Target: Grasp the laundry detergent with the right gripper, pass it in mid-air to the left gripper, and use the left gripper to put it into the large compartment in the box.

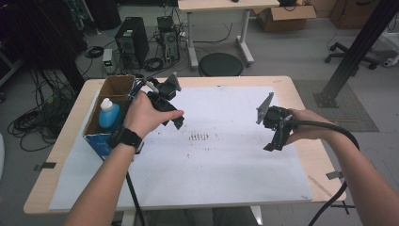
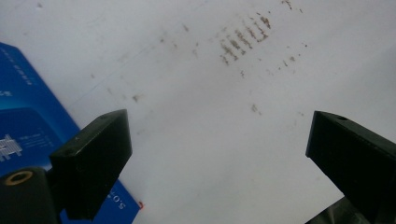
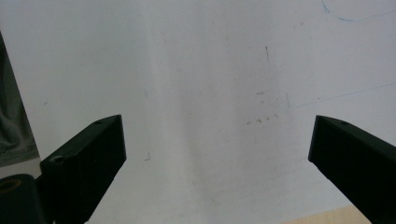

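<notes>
While both hands hover above the white sheet (image 1: 226, 160), nothing sits in either grip. That sheet covers most of a light wooden table (image 1: 287, 84); wood shows as a border along the far and right edges. A cluster of brown smudges (image 1: 199, 137) marks the sheet near its middle, seen again in the left gripper view at upper right (image 2: 245, 37).

Left gripper (image 1: 170, 113): just left of the smudges, beside the box, jaws spread wide with bare paper between them. Right gripper (image 1: 274, 140): well to the right of the smudges, jaws likewise wide apart, holding nothing; its view shows paper with faint pen lines and a strip of wood at bottom right.

An open cardboard box (image 1: 117, 87) with blue sides stands at the sheet's left edge, far-left of the smudges. 1 white bottle with a blue cap (image 1: 108, 114) stands upright inside it, in the near end.

Beyond the table: grey floor, a black computer tower (image 1: 132, 42) amid tangled cables, a round black stool (image 1: 220, 64), a second table (image 1: 226, 4), and a cardboard carton (image 1: 284, 16).
</notes>
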Available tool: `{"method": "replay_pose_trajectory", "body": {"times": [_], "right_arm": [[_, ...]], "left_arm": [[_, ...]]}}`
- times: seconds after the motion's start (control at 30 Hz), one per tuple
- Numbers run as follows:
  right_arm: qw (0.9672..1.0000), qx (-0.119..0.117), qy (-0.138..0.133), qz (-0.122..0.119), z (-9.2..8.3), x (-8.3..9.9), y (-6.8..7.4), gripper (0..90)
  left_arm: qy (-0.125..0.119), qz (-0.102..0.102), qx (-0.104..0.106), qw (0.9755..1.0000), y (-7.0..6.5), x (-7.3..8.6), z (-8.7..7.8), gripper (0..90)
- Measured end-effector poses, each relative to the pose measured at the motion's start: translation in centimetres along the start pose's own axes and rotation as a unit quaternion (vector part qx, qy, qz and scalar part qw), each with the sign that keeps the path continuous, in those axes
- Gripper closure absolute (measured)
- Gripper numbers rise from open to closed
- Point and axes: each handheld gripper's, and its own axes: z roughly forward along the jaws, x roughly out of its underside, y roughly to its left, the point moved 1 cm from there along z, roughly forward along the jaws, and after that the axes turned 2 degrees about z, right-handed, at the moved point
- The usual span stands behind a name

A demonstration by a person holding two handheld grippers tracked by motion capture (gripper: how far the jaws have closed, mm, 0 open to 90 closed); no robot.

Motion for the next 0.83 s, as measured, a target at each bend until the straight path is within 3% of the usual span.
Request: {"method": "replay_pose_trajectory", "body": {"times": [0.17, 0.83], "right_arm": [[1.0, -0.002, -0.004, 0.001, -0.04, 0.07, -0.04, 4.0], [1.0, 0.0, -0.001, 0.0, 0.03, 0.27, 0.19, 3.9]], "left_arm": [[0.002, 0.008, 0.001, 1.0, -0.69, -0.22, 0.54, 6.2], [0.007, 0.014, 0.003, 0.9999, -1.08, -0.27, 0.54, 4.9]]}}
